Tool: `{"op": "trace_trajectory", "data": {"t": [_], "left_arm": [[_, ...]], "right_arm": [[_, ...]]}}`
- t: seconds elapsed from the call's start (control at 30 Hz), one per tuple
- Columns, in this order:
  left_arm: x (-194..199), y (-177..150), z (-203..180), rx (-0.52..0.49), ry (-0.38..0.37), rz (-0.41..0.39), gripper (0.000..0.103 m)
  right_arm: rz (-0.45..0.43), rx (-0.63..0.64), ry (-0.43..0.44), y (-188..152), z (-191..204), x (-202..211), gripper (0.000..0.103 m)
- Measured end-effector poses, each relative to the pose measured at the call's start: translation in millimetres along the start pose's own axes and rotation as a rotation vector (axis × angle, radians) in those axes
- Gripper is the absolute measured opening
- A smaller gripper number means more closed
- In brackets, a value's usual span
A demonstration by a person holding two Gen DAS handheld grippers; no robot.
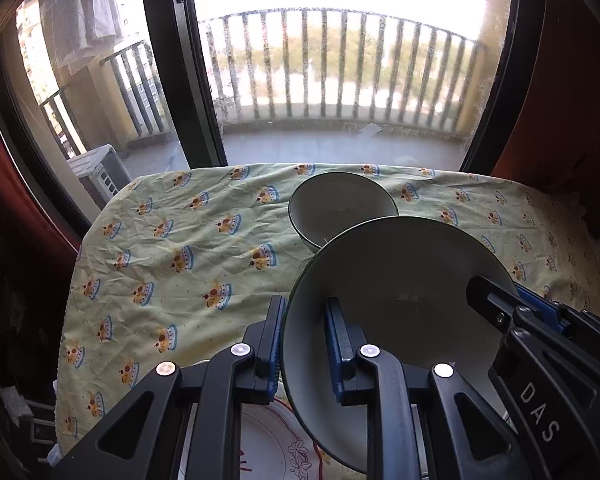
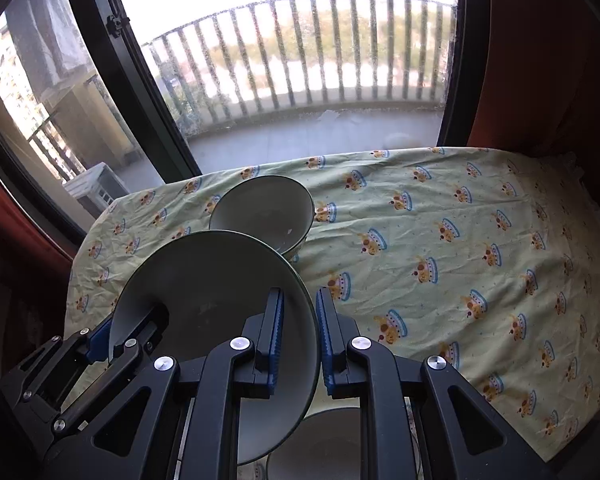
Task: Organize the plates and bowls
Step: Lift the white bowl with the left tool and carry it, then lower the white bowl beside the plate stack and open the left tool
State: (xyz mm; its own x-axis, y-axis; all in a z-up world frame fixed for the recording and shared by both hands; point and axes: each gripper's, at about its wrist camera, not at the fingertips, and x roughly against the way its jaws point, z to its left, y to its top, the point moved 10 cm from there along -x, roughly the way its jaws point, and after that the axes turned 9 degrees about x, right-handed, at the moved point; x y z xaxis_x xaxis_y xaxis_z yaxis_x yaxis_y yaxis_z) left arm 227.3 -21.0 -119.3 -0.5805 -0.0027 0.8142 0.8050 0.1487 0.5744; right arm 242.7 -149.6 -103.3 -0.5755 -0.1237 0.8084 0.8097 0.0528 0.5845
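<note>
We hold one large dark-rimmed bowl [image 1: 400,280] between both grippers, lifted and tilted above the near edge of the table. The left gripper [image 1: 304,344] pinches the bowl's wall at its 9 o'clock side, one pad outside and one inside. The right gripper [image 2: 300,340] pinches the opposite wall at 3 o'clock in the same way; in the left wrist view it enters from about 4 o'clock, its inner finger lying in the bowl.

A second, smaller bowl [image 1: 342,208] sits upright on the crown-print tablecloth [image 1: 180,248] at 12 o'clock from the held bowl. In both views the held rim overlaps it; we cannot tell whether they touch.

Below the held bowl, at 6 o'clock, the left wrist view shows a white plate with a red floral border [image 1: 276,448], partly hidden by the gripper. The right wrist view shows a pale round dish [image 2: 324,444] at 6 o'clock; we cannot say if it is a plate or a bowl.

Progress, as judged: early to middle. One bowl is in transit and not yet set down; nothing visible is nested or stacked. Likely remaining: placing this bowl, probably with the far bowl, then sorting the dishes near the table edge.
</note>
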Motion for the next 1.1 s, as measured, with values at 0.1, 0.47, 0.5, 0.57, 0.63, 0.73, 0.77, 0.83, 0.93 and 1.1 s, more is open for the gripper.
{"op": "trace_trajectory", "data": {"t": [0.1, 0.47, 0.5, 0.57, 0.63, 0.73, 0.77, 0.83, 0.93, 1.1], "left_arm": [[5.7, -12.1, -8.5, -0.004, 0.0, 0.0, 0.017], [22.1, -54.8, -34.7, -0.012, -0.004, 0.007, 0.017], [23.4, -58.4, -35.8, -0.011, -0.003, 0.008, 0.017], [24.5, -65.2, -36.8, -0.008, 0.001, 0.008, 0.017], [24.7, -73.0, -37.0, -0.005, 0.006, 0.012, 0.017], [22.4, -85.5, -37.6, 0.001, 0.008, 0.031, 0.017], [21.1, -89.7, -37.8, 0.003, 0.008, 0.038, 0.017], [18.4, -98.4, -39.3, 0.005, 0.005, 0.05, 0.017], [14.0, -111.2, -40.4, 0.011, 0.004, 0.072, 0.017], [5.8, -128.3, -41.2, 0.021, 0.01, 0.113, 0.017]], "right_arm": [[0.001, 0.003, 0.005, -12.4, -9.5, 8.6, 0.02], [0.006, 0.014, 0.012, -55.3, -38.6, 31.0, 0.02], [0.006, 0.016, 0.012, -58.5, -40.0, 32.2, 0.02], [0.007, 0.021, 0.014, -64.4, -41.9, 33.6, 0.02], [0.012, 0.024, 0.018, -70.5, -43.3, 33.6, 0.02], [0.027, 0.033, 0.02, -82.2, -45.1, 32.0, 0.02], [0.035, 0.037, 0.018, -86.1, -45.4, 31.2, 0.02], [0.048, 0.043, 0.015, -94.1, -46.6, 29.4, 0.02], [0.07, 0.043, 0.015, -107.1, -50.7, 25.1, 0.02], [0.113, 0.036, 0.018, -124.6, -55.4, 16.0, 0.02]]}}
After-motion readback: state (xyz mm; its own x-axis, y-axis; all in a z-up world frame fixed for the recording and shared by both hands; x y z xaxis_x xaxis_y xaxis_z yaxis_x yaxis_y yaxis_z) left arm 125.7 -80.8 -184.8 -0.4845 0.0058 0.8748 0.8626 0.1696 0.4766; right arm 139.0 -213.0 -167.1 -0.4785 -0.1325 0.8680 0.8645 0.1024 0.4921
